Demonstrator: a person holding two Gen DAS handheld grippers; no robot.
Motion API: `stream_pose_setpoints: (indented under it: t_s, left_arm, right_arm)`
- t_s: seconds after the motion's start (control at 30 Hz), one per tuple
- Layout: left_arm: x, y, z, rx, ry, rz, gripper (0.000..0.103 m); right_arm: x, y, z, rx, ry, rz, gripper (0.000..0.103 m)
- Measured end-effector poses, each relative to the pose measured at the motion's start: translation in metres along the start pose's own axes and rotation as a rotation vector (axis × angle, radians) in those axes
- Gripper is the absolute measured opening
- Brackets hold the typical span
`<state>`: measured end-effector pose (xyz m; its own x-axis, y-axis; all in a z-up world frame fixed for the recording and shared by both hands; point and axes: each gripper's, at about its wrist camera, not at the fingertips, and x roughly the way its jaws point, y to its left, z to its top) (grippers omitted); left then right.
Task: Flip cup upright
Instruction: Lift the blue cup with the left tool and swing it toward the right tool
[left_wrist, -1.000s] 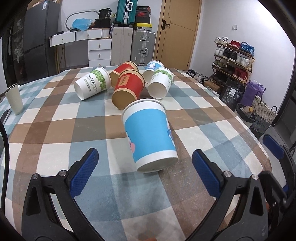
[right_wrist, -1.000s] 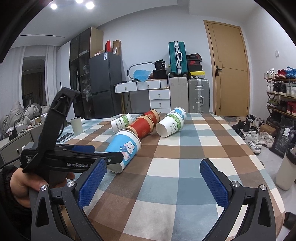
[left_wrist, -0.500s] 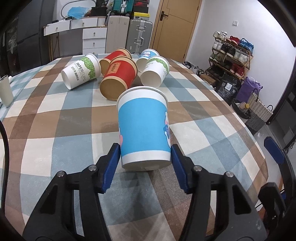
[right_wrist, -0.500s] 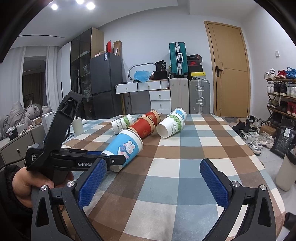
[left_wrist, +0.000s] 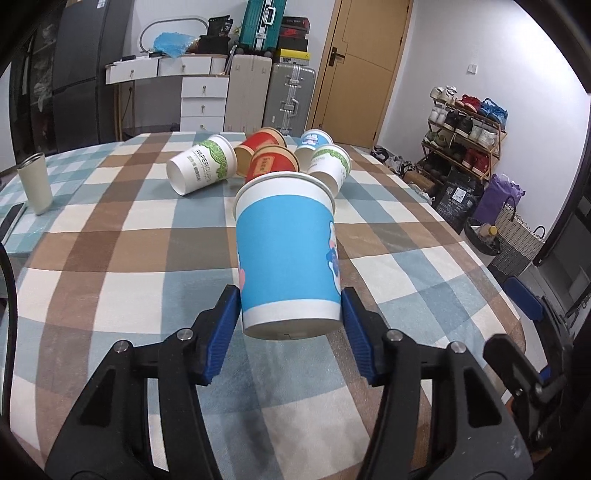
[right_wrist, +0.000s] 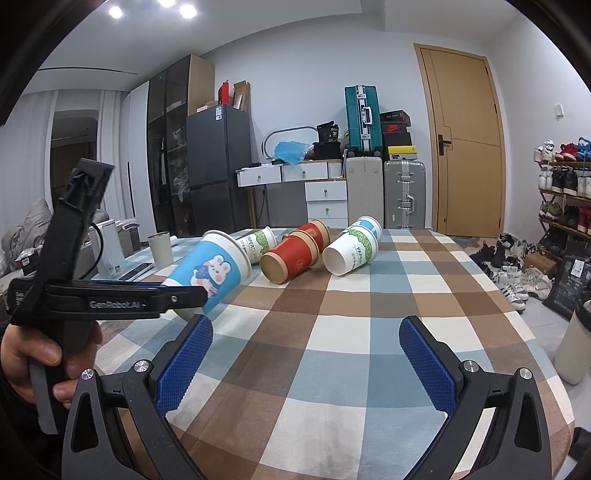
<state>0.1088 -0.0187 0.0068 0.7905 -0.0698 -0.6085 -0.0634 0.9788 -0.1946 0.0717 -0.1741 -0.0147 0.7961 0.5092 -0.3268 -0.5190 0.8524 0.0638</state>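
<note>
Blue cup lifted, tilted, near the surface front edge.
Left tool clamps its base; right tool gapes wide over bare cloth, holding nothing.

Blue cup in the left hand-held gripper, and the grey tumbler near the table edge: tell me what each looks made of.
Blue cup: apparently paper, matte printed wall, rolled white rim and recessed base, like a disposable cup. The left hand-held gripper clamps it near the base without visibly denting it.

Grey tumbler: probably coated metal; matte pale body with a shinier metallic-looking rim. Plastic can't be ruled out.
</note>
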Motion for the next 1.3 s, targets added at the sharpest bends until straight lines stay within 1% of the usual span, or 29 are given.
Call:
stream_pose_setpoints:
  t_s: [0.3,0.4,0.57,0.87,1.03,1.2,1.27,1.3]
  left_arm:
    - [-0.036,0.007,-0.018,0.011,-0.039,0.004,0.053]
    - [-0.043,0.010,-0.027,-0.001,-0.034,-0.002,0.053]
    - [-0.047,0.005,-0.043,0.020,-0.025,-0.006,0.053]
    - [-0.048,-0.004,-0.066,0.028,0.020,-0.039,0.053]
    - [-0.042,-0.006,-0.073,0.029,0.048,-0.053,0.053]
    - [-0.039,-0.008,-0.075,0.030,0.060,-0.072,0.054]
    - [-0.037,-0.008,-0.074,0.028,0.072,-0.082,0.055]
    - [-0.037,-0.007,-0.073,0.026,0.077,-0.088,0.061]
  right_arm:
    - [-0.001,0.005,-0.002,-0.004,0.005,0.006,0.103]
    - [0.000,0.005,-0.002,-0.007,0.009,0.005,0.103]
    - [0.000,0.006,-0.003,-0.006,0.013,0.006,0.103]
    - [0.000,0.007,-0.004,-0.008,0.022,0.006,0.103]
    - [0.000,0.007,-0.004,-0.009,0.024,0.006,0.103]
    - [0.001,0.007,-0.004,-0.008,0.024,0.007,0.103]
    - [0.001,0.007,-0.004,-0.004,0.023,0.006,0.103]
    - [0.001,0.006,-0.004,-0.002,0.023,0.006,0.103]
